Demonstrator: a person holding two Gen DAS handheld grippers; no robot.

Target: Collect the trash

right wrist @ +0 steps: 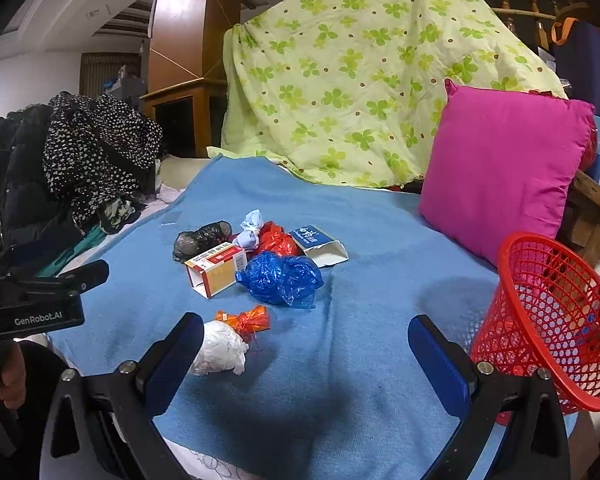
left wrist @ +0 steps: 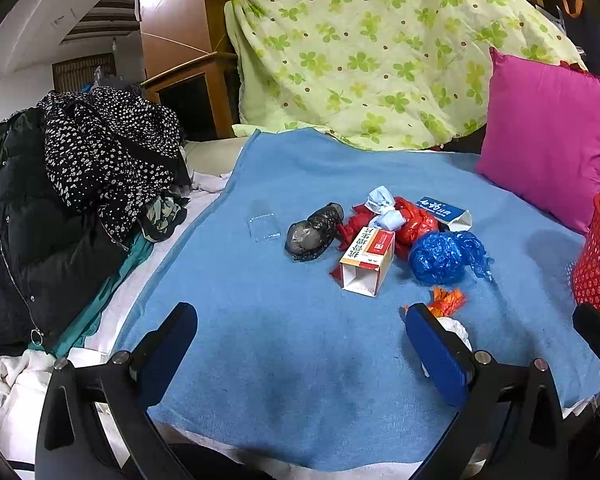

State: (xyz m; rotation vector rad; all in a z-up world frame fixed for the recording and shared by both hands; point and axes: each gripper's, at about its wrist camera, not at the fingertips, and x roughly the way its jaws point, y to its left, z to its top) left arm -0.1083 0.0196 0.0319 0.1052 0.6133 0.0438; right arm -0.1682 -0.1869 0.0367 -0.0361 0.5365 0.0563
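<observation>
Trash lies in a cluster on the blue blanket [left wrist: 260,340]: a red-and-white carton [left wrist: 367,261], a crumpled blue bag [left wrist: 444,258], a red bag [left wrist: 414,224], a black bag [left wrist: 314,232], a blue-and-white box [left wrist: 446,212], a white knotted wad [left wrist: 384,210], an orange wrapper [left wrist: 448,300] and a white wad [left wrist: 456,330]. My left gripper [left wrist: 300,316] is open and empty, short of the pile. In the right wrist view my right gripper [right wrist: 306,330] is open and empty; the white wad [right wrist: 220,348] lies by its left finger. A red mesh basket [right wrist: 548,320] stands at the right.
A pile of dark clothes [left wrist: 80,184] lies left of the blanket. A magenta cushion [left wrist: 548,136] leans at the back right against a green floral quilt [left wrist: 380,52]. A clear plastic piece [left wrist: 264,226] lies left of the black bag. The other gripper's body [right wrist: 36,296] shows at the left.
</observation>
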